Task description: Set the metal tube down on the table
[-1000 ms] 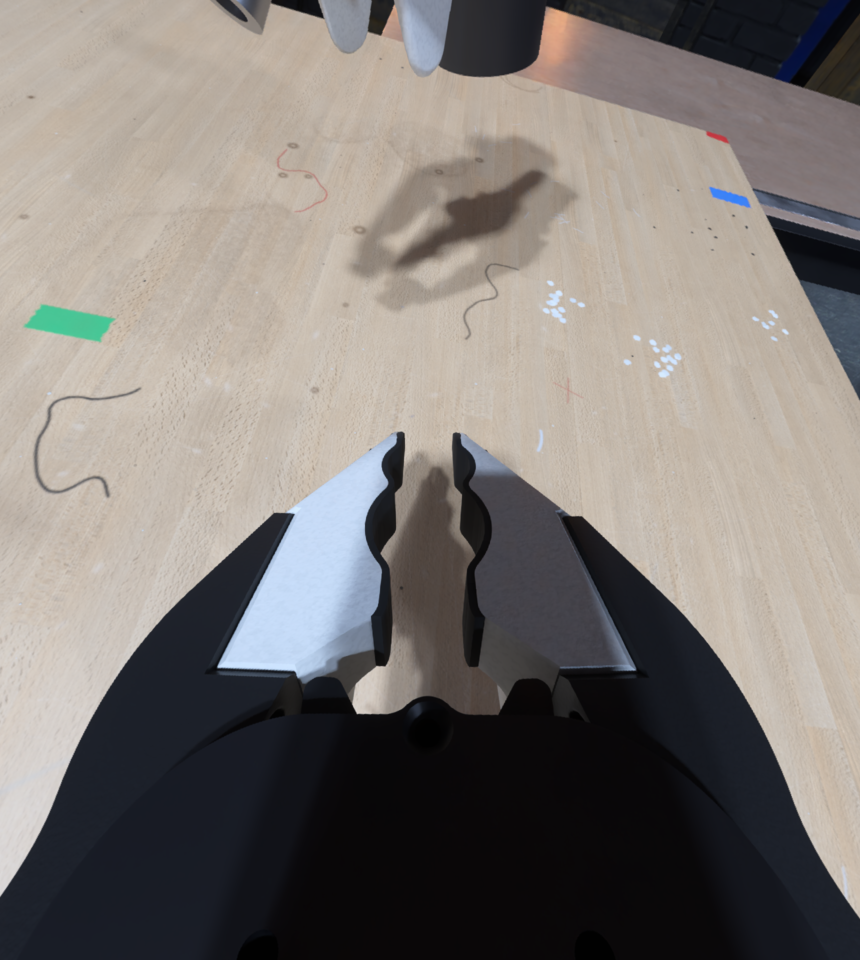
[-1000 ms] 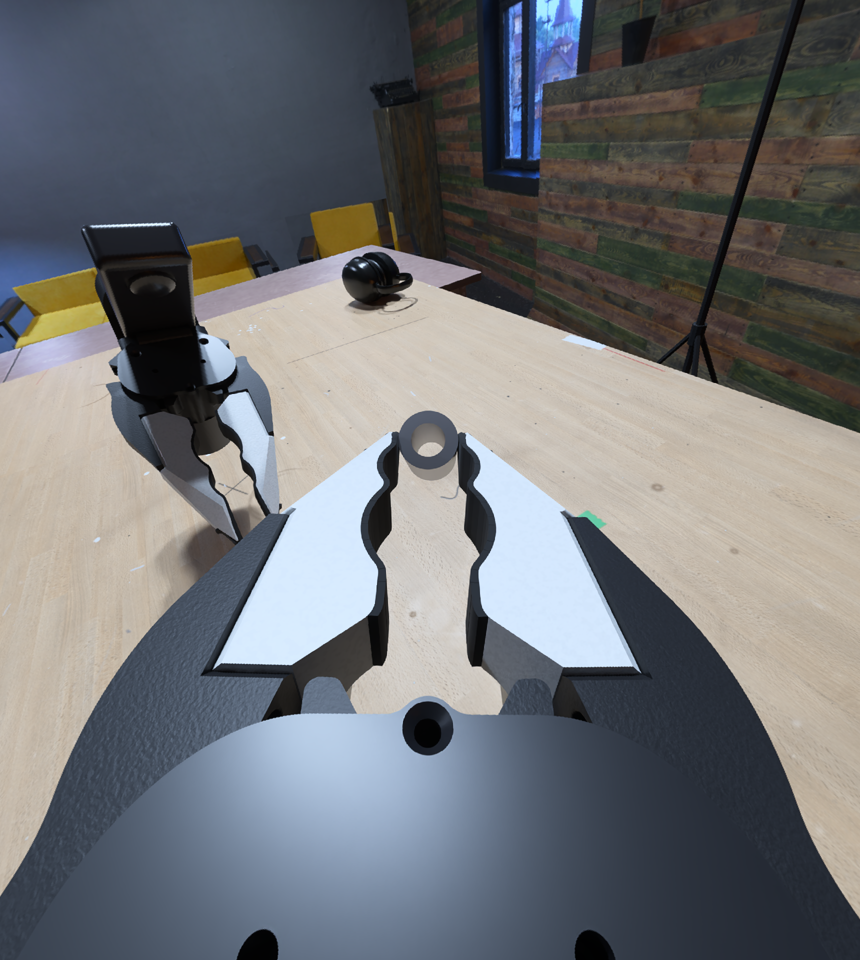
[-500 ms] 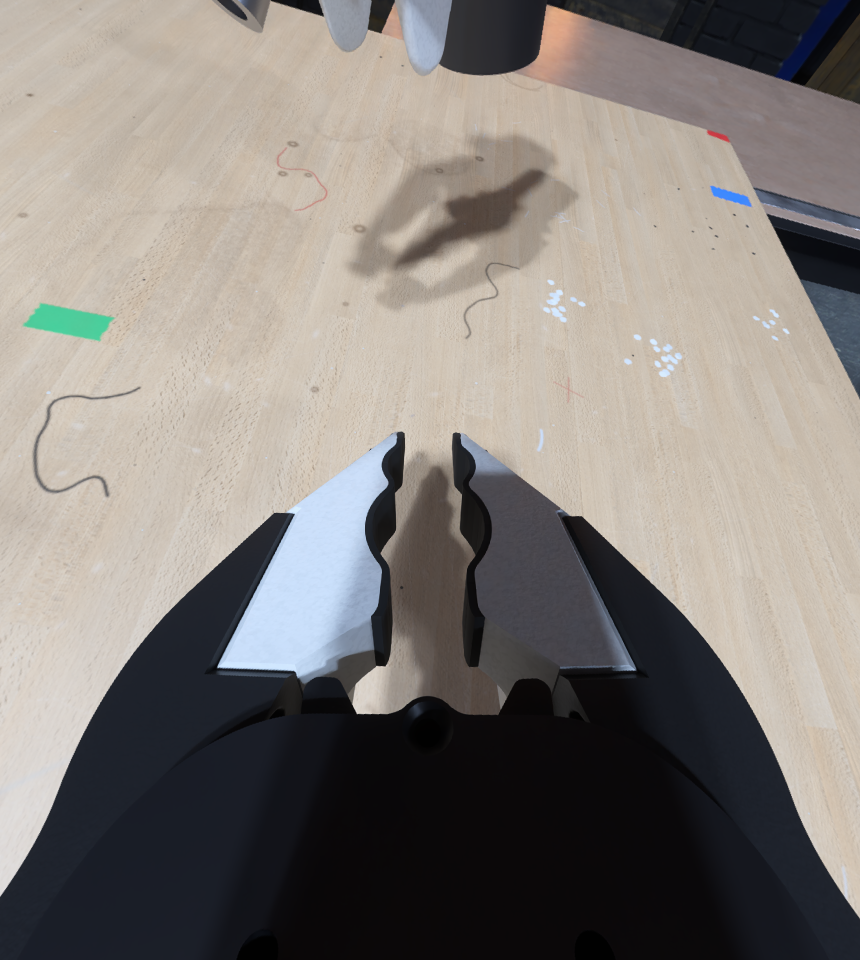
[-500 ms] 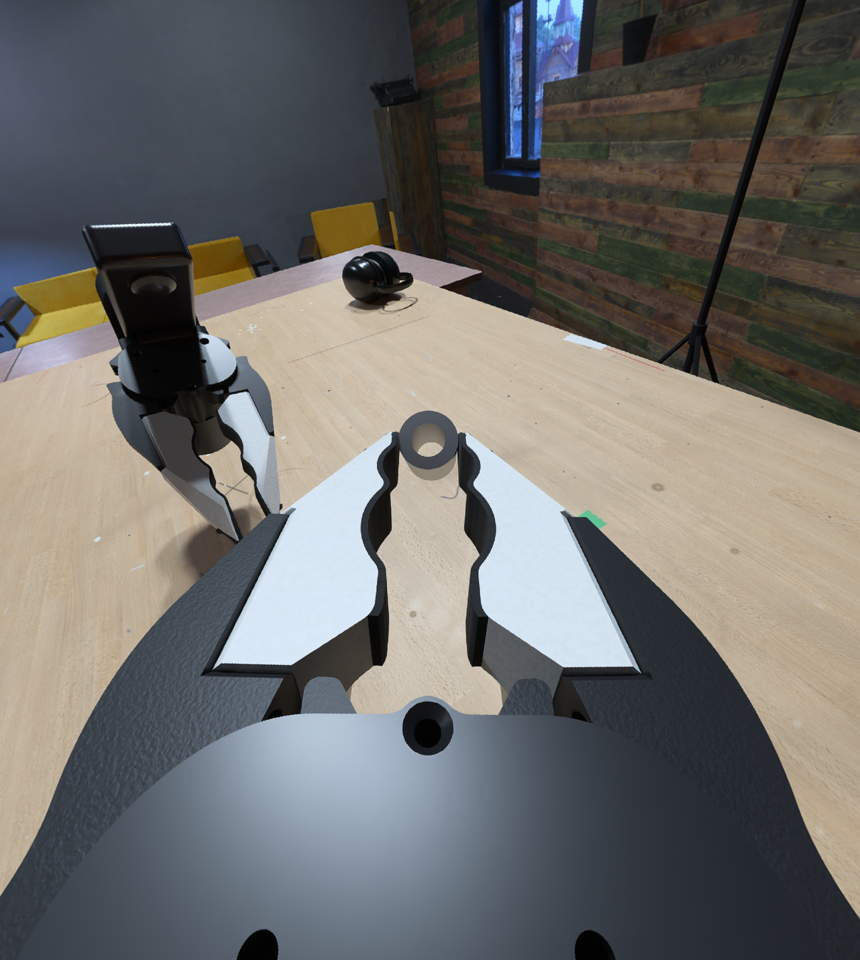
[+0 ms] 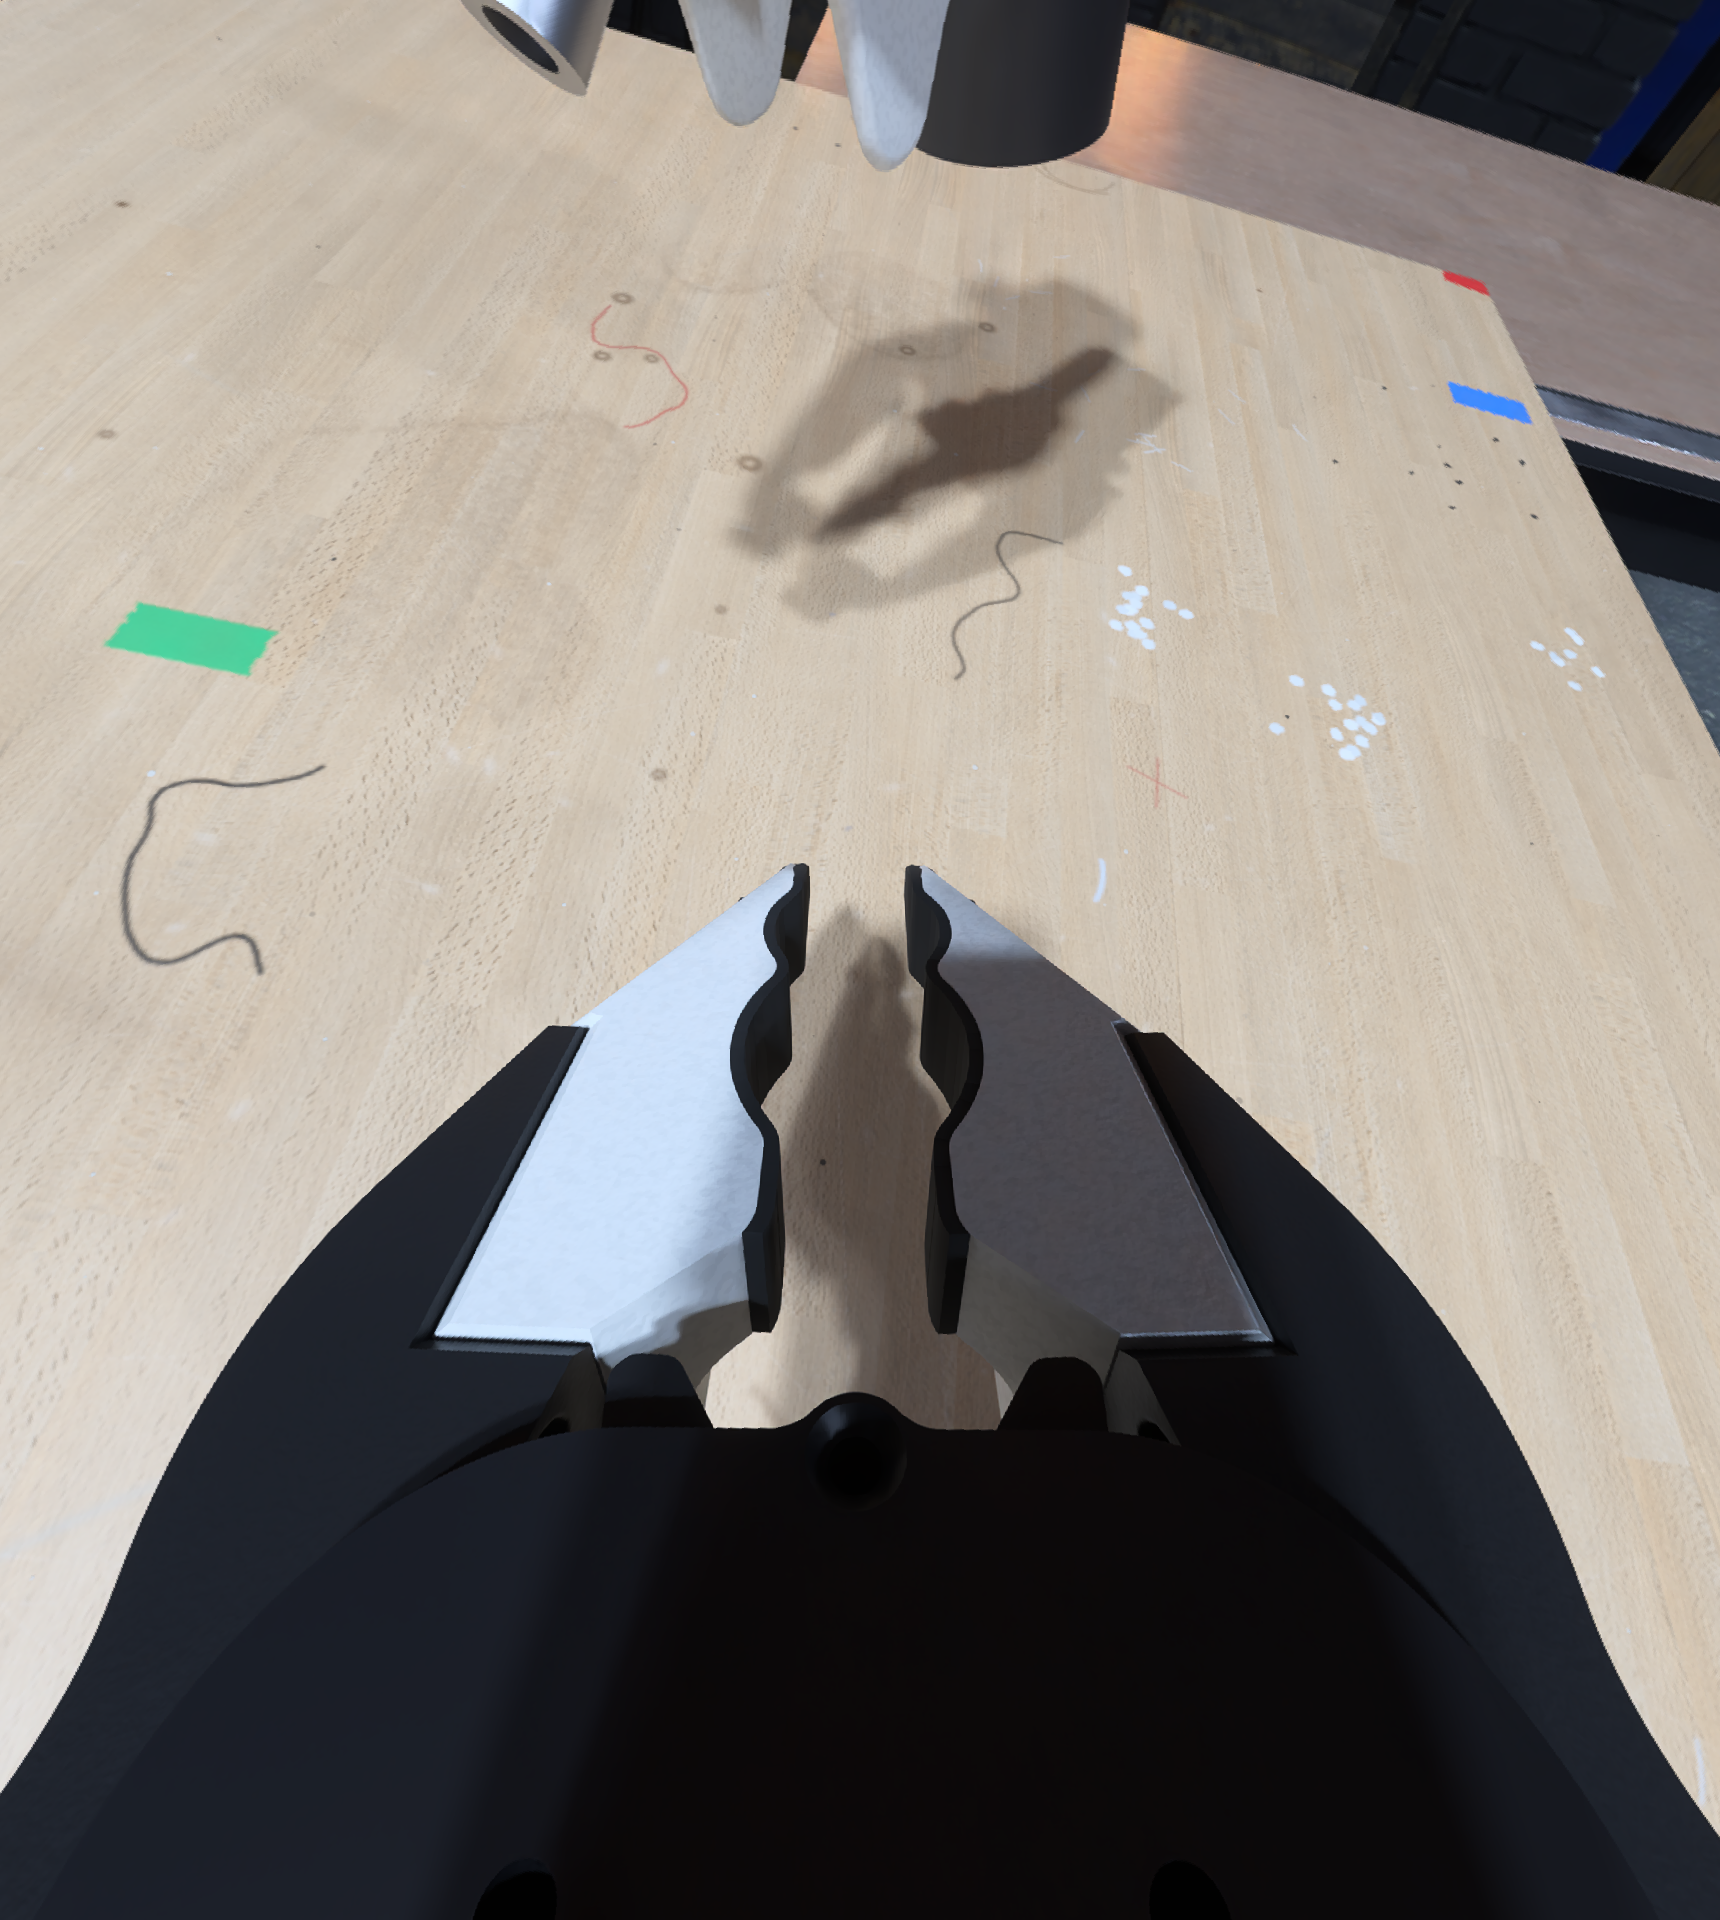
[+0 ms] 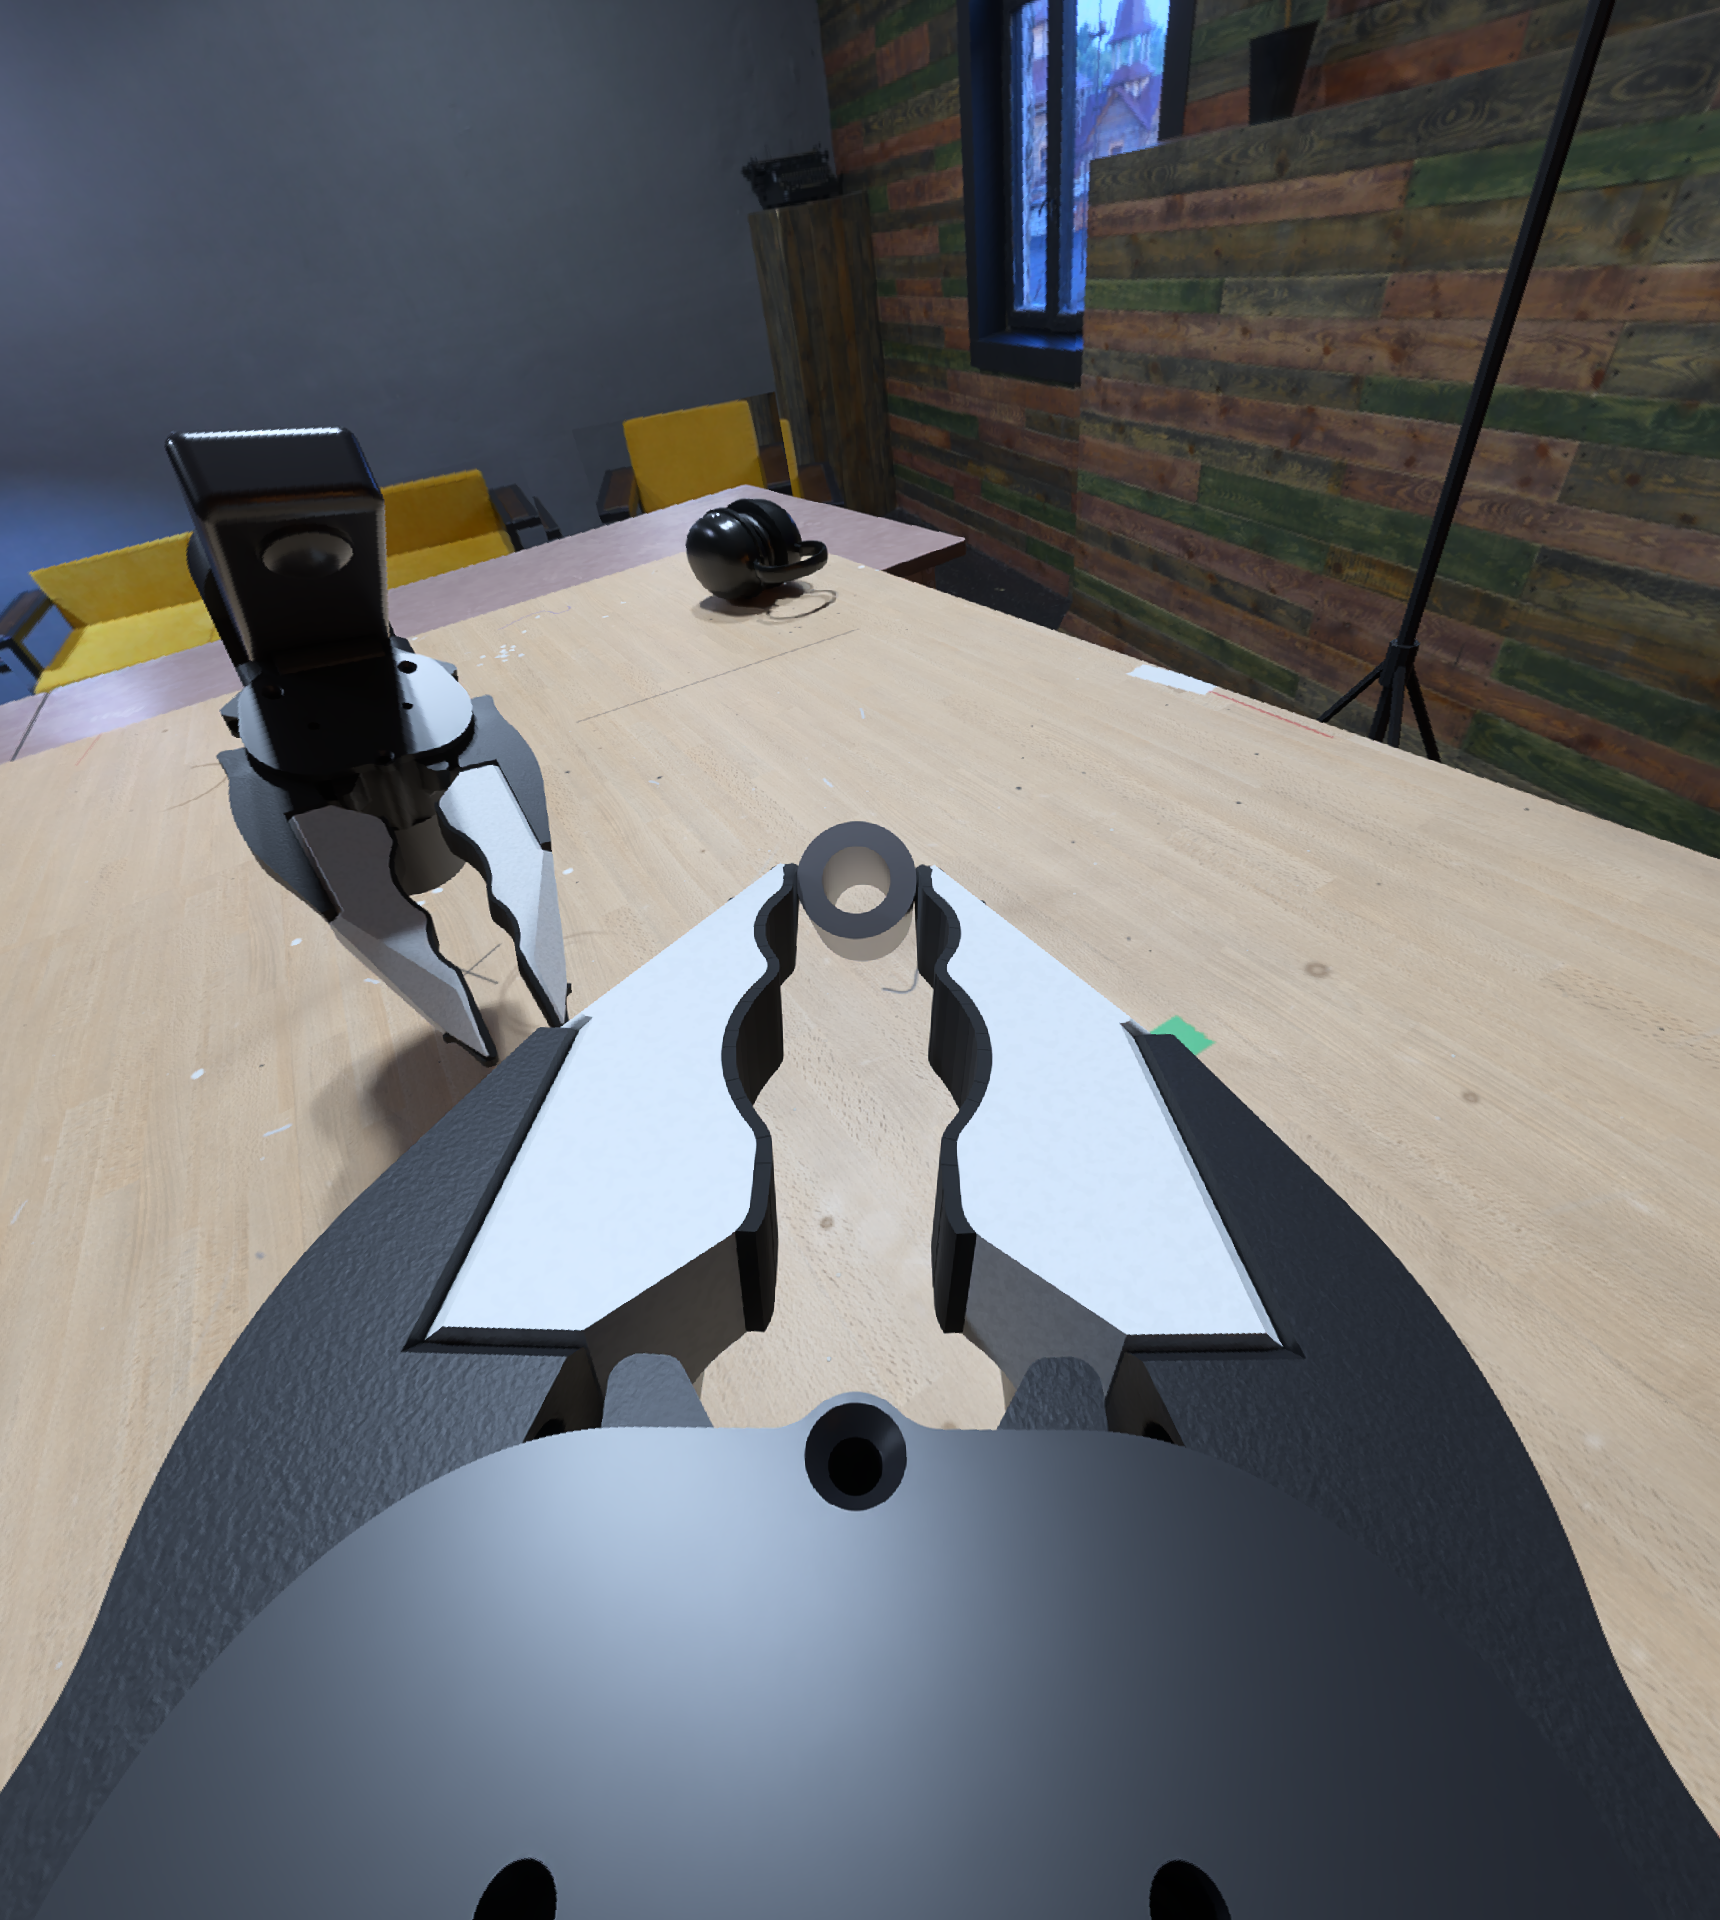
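My right gripper (image 6: pixel 856 873) is shut on the metal tube (image 6: pixel 856 836), a short grey tube seen end-on between its fingertips, held above the wooden table (image 6: pixel 1355 1039). In the left wrist view the tube's open end (image 5: pixel 534 36) and the right gripper's fingers (image 5: pixel 742 62) show at the top edge, with their shadow (image 5: pixel 949 457) on the table below. My left gripper (image 5: pixel 856 883) is slightly open and empty, tilted down over the table. It also shows in the right wrist view (image 6: pixel 518 1034), to the left of the tube.
Black headphones (image 6: pixel 747 551) lie at the table's far end. Green tape (image 5: pixel 191 639), blue tape (image 5: pixel 1488 403) and scribbles mark the tabletop. The table edge (image 5: pixel 1666 644) runs along the right. Yellow chairs (image 6: pixel 129 603) and a tripod stand (image 6: pixel 1407 675) stand beyond.
Almost nothing. The left gripper has shifted very slightly. The right gripper holds the tube in the same place.
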Available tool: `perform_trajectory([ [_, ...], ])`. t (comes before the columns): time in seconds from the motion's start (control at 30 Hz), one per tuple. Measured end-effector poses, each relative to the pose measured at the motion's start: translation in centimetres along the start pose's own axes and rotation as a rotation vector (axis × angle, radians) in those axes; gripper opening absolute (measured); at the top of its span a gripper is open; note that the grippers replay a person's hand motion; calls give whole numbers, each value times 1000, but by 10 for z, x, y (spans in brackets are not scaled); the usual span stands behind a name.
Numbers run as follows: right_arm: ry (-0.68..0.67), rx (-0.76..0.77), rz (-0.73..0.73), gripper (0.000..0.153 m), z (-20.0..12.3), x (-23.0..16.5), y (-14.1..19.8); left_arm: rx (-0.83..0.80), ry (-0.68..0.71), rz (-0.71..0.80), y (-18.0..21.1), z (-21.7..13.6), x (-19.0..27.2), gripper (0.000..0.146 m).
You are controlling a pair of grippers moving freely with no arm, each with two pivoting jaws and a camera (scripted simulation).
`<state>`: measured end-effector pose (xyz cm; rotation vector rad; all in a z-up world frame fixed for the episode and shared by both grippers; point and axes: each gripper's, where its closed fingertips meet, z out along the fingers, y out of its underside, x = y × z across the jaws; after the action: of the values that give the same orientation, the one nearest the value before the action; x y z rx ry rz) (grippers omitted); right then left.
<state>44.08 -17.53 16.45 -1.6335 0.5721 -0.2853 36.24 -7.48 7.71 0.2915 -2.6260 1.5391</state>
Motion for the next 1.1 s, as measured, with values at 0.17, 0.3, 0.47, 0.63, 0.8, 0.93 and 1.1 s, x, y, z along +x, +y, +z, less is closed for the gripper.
perform_trajectory([
  [0.17,-3,-6,0,22,0,0,1,4,-21,-4,0,-4,-5,18],
  [0.3,-2,-16,-1,22,0,0,3,7,-39,-7,0,-8,-9,18],
  [0.47,3,-25,5,22,-3,1,7,-2,-60,-3,2,-10,-13,18],
  [0.63,16,-36,1,22,-6,-1,11,-6,-70,5,3,-11,-14,18],
  [0.8,45,-60,-7,22,-12,-2,18,-1,-75,8,1,-13,-14,18],
  [0.93,62,-74,-7,22,-19,-6,25,8,-91,12,-1,-17,-15,18],
  [1.1,74,-103,2,22,-29,-15,39,27,-117,8,-2,-25,-18,18],
])
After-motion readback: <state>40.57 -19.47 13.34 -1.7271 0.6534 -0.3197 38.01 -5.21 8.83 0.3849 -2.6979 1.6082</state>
